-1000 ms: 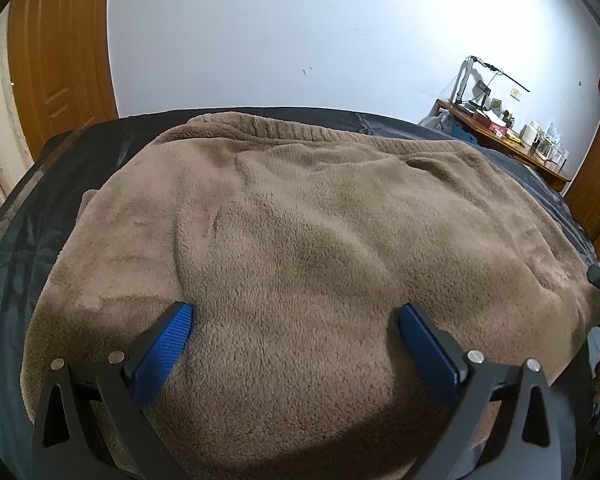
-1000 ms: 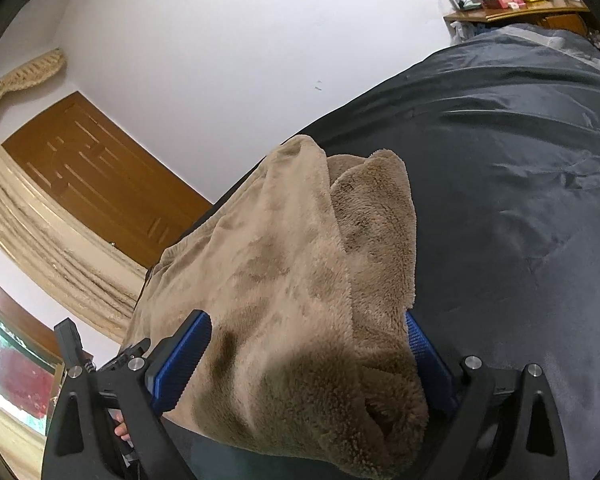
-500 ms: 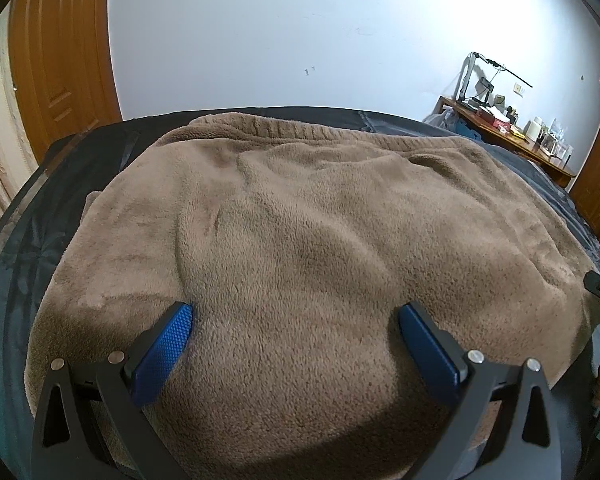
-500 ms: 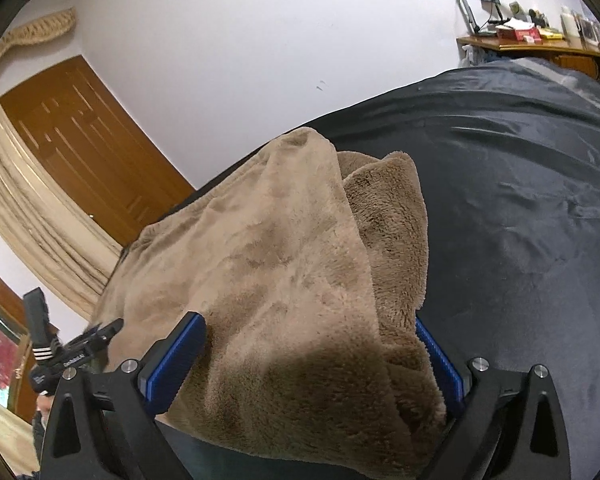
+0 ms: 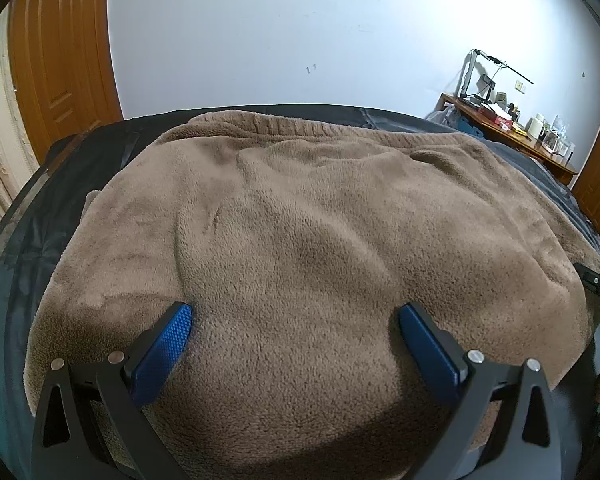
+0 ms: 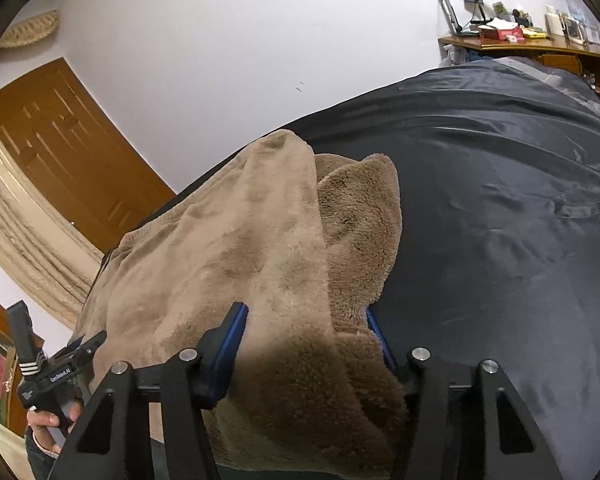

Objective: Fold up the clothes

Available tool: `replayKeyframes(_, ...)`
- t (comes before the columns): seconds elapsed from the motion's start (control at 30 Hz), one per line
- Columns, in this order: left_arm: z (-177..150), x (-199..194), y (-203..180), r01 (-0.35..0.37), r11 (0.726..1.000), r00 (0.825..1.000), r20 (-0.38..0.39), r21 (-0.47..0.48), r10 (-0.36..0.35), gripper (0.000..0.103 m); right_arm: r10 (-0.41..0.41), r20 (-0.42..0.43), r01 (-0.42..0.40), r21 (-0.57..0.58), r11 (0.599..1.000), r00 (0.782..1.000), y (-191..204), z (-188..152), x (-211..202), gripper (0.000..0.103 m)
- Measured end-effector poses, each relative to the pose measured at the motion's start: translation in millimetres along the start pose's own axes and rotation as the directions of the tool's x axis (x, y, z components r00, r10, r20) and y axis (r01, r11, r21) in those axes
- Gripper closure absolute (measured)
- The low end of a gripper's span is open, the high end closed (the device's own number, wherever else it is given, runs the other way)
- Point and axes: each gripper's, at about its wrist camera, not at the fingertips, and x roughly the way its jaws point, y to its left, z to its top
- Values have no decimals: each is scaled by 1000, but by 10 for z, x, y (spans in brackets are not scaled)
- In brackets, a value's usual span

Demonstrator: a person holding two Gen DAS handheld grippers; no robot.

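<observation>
A brown fleece garment [image 5: 300, 240] lies spread over a dark bed sheet [image 5: 40, 220]. My left gripper [image 5: 296, 320] stands open at its near edge, and the blue pads [image 5: 168, 344] flank a wide bulge of fleece. In the right wrist view the garment's side edge [image 6: 240, 260] lies folded over itself. My right gripper [image 6: 304, 320] straddles that fold. Its jaws are closing, with the thick fleece squeezed between them and the right pad half hidden under it. The left gripper's body [image 6: 60, 360] and the hand [image 6: 48, 420] holding it show at the lower left.
Bare dark sheet [image 6: 500, 220] stretches to the right of the garment. A wooden desk [image 6: 520, 44] with a lamp and clutter stands by the far wall. A wooden door [image 5: 60, 60] and a beige curtain [image 6: 20, 220] are on the left.
The right gripper's jaws have come much closer together around the fleece fold, and its view has rolled a little. The left gripper and the spread garment have stayed put.
</observation>
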Motion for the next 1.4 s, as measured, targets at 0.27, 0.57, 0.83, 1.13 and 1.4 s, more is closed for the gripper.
replayKeyframes(0.27,0,2,0,1,1000,1000,0,0,-1,0,-10,-4,10,-11,1000,1000,16,5,9,44)
replayKeyframes(0.57,-2,3,-1,4,1000,1000,-2,-1,-4,0,-12,-2,12,-8,1000,1000,29,-1,8,50)
replayKeyframes(0.83,0,13,5,8,1000,1000,-5,-4,-8,0,85,16,-86,66,994,996,-18,21,-40,56)
replayKeyframes(1.13,1,23,8,9,1000,1000,-7,-6,-9,0,116,11,-116,146,983,993,-143,42,95,52)
replayKeyframes(1.4,-6,14,3,11,1000,1000,-5,-9,-11,0,144,5,-144,132,981,990,-118,66,162,61)
